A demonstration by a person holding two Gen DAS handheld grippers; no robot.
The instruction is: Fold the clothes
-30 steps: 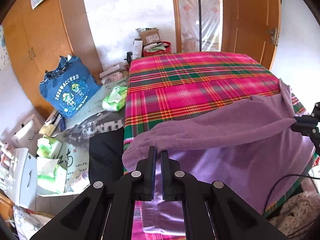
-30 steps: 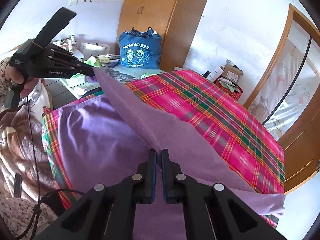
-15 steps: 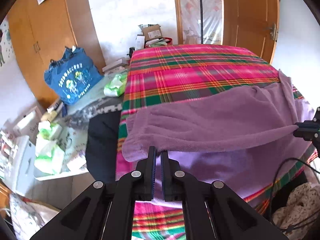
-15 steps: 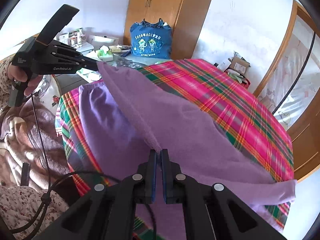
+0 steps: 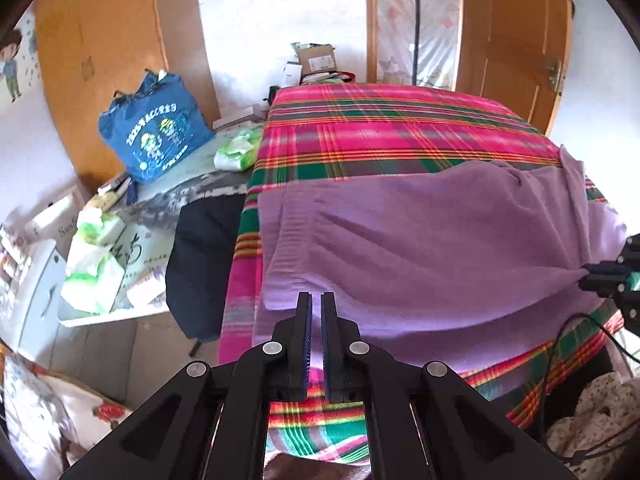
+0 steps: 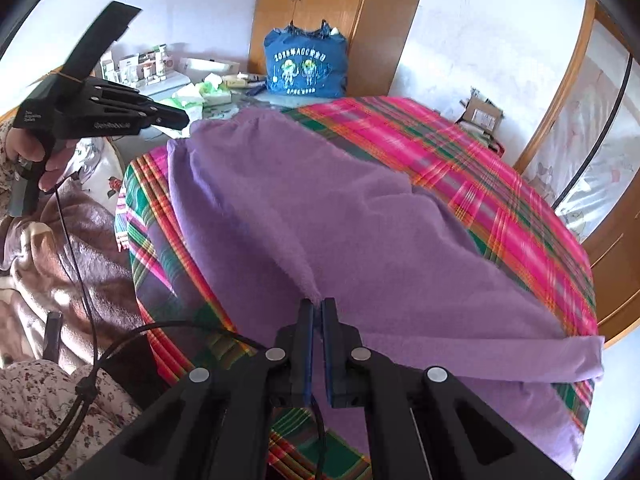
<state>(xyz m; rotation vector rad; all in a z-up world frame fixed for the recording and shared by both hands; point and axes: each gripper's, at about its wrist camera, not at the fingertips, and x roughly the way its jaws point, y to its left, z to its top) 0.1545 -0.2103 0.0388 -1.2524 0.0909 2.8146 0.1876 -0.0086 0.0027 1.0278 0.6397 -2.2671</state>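
Note:
A purple garment (image 5: 420,240) lies folded over itself on the plaid-covered table (image 5: 380,128). My left gripper (image 5: 316,300) is shut at the near left hem of the upper layer, with purple cloth showing in the thin slit between its fingers. In the right wrist view the left gripper (image 6: 182,119) touches the garment's far corner, held by a person's hand (image 6: 44,160). My right gripper (image 6: 317,303) is shut on a pinched ridge of the garment (image 6: 340,208). From the left wrist view the right gripper (image 5: 588,280) pulls the cloth to a point at the right edge.
A blue printed bag (image 5: 154,130) stands against a wooden wardrobe (image 5: 100,52). Tissue packs (image 5: 94,268) and boxes crowd a low shelf on the left. A dark cloth (image 5: 204,264) hangs beside the table. Cables (image 6: 92,320) trail near patterned bedding. A wooden door (image 5: 516,36) stands behind.
Both grippers have dropped and drawn back toward the table's near edge. The lifted upper layer of the garment now lies almost flat over the lower layer.

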